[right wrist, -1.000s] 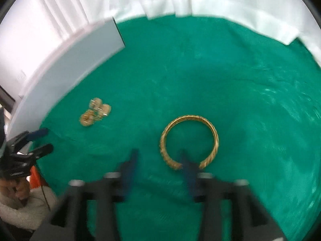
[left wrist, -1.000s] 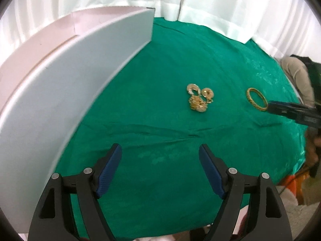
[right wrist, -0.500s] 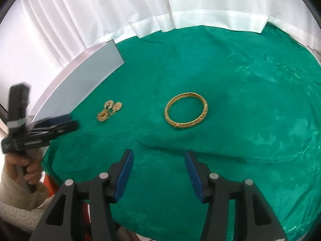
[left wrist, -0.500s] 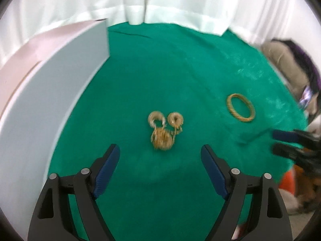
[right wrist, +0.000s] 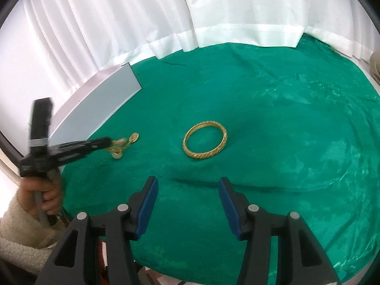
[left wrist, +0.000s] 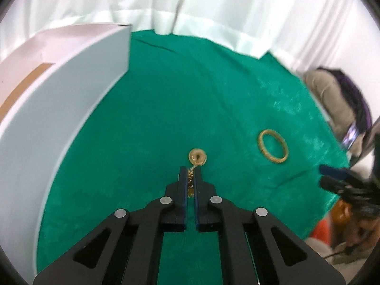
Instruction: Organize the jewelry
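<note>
- We work on a green velvet cloth (right wrist: pixel 273 123) spread over the table, with white curtains (right wrist: pixel 166 11) hanging behind it.
- Nearest to us, our left gripper (left wrist: pixel 190 174) has just been closing, and its jaws now pinch the small cluster of gold earrings (left wrist: pixel 197 157); one round piece pokes out past the tips, and the cluster seems to sit on the cloth, not yet lifted.
- Our right gripper (right wrist: pixel 187 198) hangs with its jaws parted and nothing between them, short of the gold bangle (right wrist: pixel 205 143).
- The bangle lies flat and untouched, well apart from the earrings.
- Farther left stands the open white box (left wrist: pixel 71 90); what we see of its inside holds no jewelry.
- We judge the sorting barely begun: both pieces have yet to reach the box.
</note>
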`<action>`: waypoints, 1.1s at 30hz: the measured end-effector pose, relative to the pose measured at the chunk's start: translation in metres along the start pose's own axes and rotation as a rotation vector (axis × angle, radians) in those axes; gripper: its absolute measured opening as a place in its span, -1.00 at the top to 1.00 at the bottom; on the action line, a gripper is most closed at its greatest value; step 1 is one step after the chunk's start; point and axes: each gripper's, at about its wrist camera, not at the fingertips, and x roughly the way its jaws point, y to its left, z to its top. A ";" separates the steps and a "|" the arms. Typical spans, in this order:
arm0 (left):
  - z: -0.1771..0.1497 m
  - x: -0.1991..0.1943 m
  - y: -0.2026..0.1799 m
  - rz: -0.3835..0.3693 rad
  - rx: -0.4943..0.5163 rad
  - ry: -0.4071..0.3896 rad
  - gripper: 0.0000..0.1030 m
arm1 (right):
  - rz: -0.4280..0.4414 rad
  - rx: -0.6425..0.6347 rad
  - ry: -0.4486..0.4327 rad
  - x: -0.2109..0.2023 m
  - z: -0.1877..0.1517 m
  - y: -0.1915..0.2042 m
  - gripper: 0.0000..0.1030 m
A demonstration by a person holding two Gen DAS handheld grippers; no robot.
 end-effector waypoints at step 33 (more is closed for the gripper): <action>0.059 -0.202 0.055 -0.085 -0.237 -0.260 0.97 | 0.257 -0.314 0.078 0.029 0.126 0.098 0.90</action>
